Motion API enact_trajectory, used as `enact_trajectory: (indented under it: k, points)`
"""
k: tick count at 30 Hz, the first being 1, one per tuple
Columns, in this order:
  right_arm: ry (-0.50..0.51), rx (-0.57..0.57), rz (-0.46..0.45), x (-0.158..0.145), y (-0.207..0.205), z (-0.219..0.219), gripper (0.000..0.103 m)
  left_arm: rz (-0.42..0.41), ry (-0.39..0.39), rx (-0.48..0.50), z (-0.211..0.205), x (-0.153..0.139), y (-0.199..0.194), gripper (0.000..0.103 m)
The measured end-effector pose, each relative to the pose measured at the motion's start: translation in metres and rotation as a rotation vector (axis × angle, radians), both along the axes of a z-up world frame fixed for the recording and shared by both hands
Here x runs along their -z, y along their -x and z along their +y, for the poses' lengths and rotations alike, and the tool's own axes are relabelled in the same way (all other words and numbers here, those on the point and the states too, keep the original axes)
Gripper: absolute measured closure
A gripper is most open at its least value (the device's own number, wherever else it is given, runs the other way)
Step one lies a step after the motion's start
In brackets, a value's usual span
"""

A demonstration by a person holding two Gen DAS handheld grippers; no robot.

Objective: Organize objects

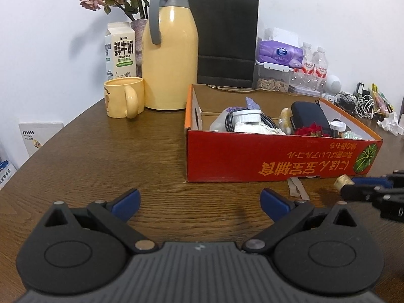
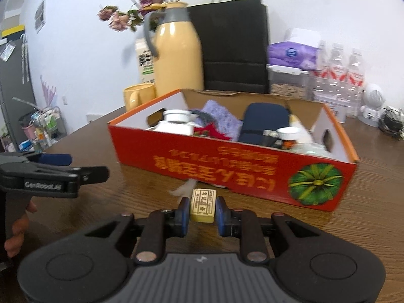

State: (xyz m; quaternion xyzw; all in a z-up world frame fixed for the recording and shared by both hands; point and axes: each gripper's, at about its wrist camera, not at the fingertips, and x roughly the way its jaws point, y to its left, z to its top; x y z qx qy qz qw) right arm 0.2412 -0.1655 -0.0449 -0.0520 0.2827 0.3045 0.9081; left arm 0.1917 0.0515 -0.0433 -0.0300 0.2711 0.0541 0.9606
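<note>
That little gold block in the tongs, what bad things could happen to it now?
1. The right tongs pinch the gold block only by its sides, so it might slip and drop onto the table.
2. The red box stands right in front, so the block could bump its wall.
3. The box is already crowded; the block may knock the small white-capped bottle.

The red box hides its contents' lower parts, its print blurred; the black bag handles are cropped.
</note>
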Motion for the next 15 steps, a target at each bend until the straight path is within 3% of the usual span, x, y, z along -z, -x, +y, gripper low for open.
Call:
enact_trajectory:
  k: [13,15]
  points:
    - [-0.016,0.088,-0.005,0.001,-0.020,-0.050,0.083,0.060,-0.009,0.115,-0.062,0.003,-0.032,0.000]
    - [-0.020,0.098,-0.004,0.001,-0.021,-0.054,0.083,0.074,-0.017,0.132,-0.075,0.005,-0.040,0.006]
